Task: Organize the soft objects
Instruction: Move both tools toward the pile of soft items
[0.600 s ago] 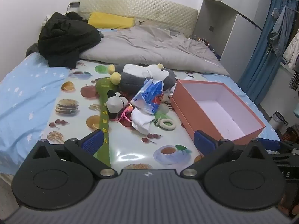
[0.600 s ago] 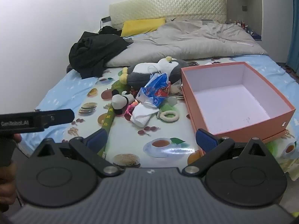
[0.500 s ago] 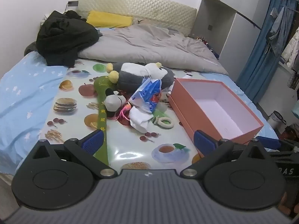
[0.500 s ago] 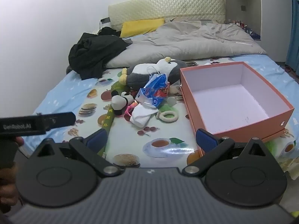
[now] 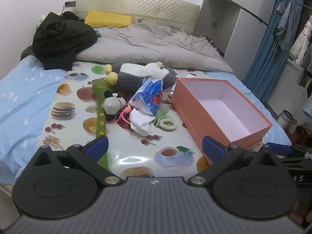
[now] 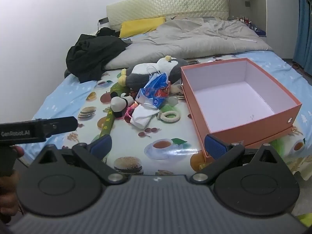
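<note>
Both views have edged slightly toward the bed, so the heap of soft things sits a little lower in each picture than half a second ago; nothing on the printed sheet [image 5: 136, 156] has moved. The left gripper [image 5: 155, 149] and right gripper [image 6: 159, 144] both have their jaws spread wide with nothing between them, hovering short of the orange box [image 5: 220, 105]. The box stands empty. Just left of it lies the pile: a grey-and-white plush penguin [image 5: 140, 74], a blue plastic bag [image 5: 150, 95], a white cloth [image 5: 141, 120], a small panda toy [image 5: 113, 105] and a white ring [image 5: 166, 123]. By my reading this is only the approach; no item has been picked yet, and everything remains to be moved into the box.
</note>
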